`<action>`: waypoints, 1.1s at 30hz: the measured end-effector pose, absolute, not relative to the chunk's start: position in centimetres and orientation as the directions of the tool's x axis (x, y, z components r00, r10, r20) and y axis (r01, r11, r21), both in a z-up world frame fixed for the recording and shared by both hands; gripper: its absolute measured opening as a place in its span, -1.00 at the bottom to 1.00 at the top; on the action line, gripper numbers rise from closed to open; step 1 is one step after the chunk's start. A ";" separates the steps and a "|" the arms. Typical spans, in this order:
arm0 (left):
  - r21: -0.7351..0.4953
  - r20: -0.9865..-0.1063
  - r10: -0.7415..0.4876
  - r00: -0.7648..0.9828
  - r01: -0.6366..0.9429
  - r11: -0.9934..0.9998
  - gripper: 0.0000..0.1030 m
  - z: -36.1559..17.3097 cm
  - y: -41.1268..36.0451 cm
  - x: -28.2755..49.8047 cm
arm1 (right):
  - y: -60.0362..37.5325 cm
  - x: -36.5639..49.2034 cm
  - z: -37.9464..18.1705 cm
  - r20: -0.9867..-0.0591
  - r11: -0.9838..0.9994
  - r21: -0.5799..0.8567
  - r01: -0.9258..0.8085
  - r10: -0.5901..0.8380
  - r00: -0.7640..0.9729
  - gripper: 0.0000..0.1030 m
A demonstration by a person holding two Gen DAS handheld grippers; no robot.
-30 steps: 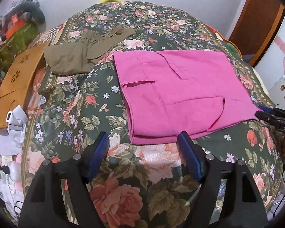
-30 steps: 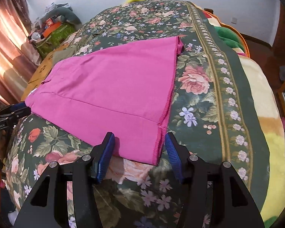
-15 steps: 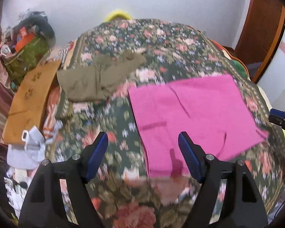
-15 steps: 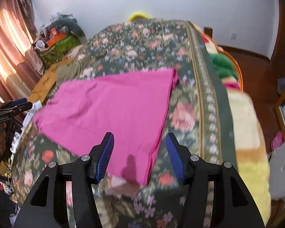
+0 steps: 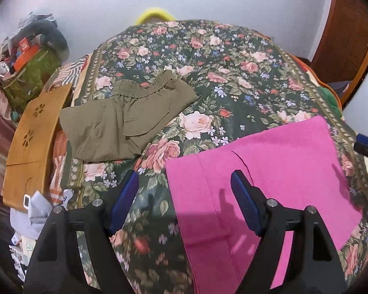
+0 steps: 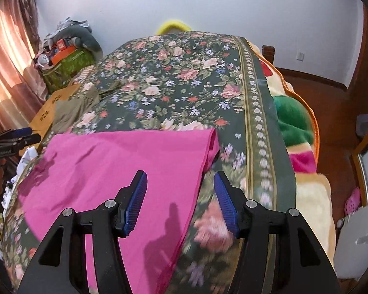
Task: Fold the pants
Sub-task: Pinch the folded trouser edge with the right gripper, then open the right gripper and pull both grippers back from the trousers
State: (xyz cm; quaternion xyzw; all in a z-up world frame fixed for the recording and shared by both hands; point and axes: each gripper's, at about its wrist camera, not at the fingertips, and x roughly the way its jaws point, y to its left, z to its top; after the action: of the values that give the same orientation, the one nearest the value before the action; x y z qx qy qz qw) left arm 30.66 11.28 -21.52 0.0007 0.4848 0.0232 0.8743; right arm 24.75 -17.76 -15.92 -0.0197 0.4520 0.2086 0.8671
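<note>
Folded pink pants [image 5: 269, 178] lie flat on the near part of the floral bedspread [image 5: 208, 73]; they also show in the right wrist view [image 6: 125, 169]. My left gripper [image 5: 185, 198] is open and empty, raised above the pants' left edge. My right gripper [image 6: 180, 201] is open and empty, raised above the pants' right edge. Each gripper shows at the rim of the other's view: the right one [image 5: 366, 147] and the left one [image 6: 14, 139].
Folded olive-green pants [image 5: 125, 122] lie farther back on the left of the bed. A brown perforated board [image 5: 32, 142] and piled clutter [image 5: 27, 68] sit left of the bed. A green and yellow blanket [image 6: 296, 132] hangs off the right side.
Both grippers have lifted up and back from the pink pants' near edge. The pants stay flat on the bed.
</note>
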 end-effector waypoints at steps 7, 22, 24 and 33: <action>0.035 -0.875 0.035 0.484 -0.009 0.999 0.50 -24.5 11.1 33.2 | -17.0 29.1 -18.1 -0.813 0.909 0.161 -0.385 0.343 0.470 0.02; -0.035 -0.894 -0.021 0.447 -0.022 0.999 -0.01 -27.5 11.6 33.3 | -15.1 32.4 -22.2 -0.841 0.884 0.157 -0.441 0.354 0.410 -0.86; -0.010 -0.889 0.002 0.458 -0.023 1.000 -0.03 -27.5 11.6 33.1 | -14.8 32.1 -22.3 -0.843 0.883 0.121 -0.454 0.333 0.423 -0.91; -0.042 -0.894 0.001 0.447 -0.086 0.995 -0.02 -28.0 12.7 32.7 | -15.4 32.6 -22.3 -0.837 0.912 0.039 -0.408 0.253 0.485 -1.00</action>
State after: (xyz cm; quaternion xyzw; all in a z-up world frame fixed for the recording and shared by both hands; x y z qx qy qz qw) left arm 32.74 12.68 -28.00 -0.0405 0.5251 0.0259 0.8497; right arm 32.61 -15.43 -22.28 -0.0825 0.4694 0.1928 0.8577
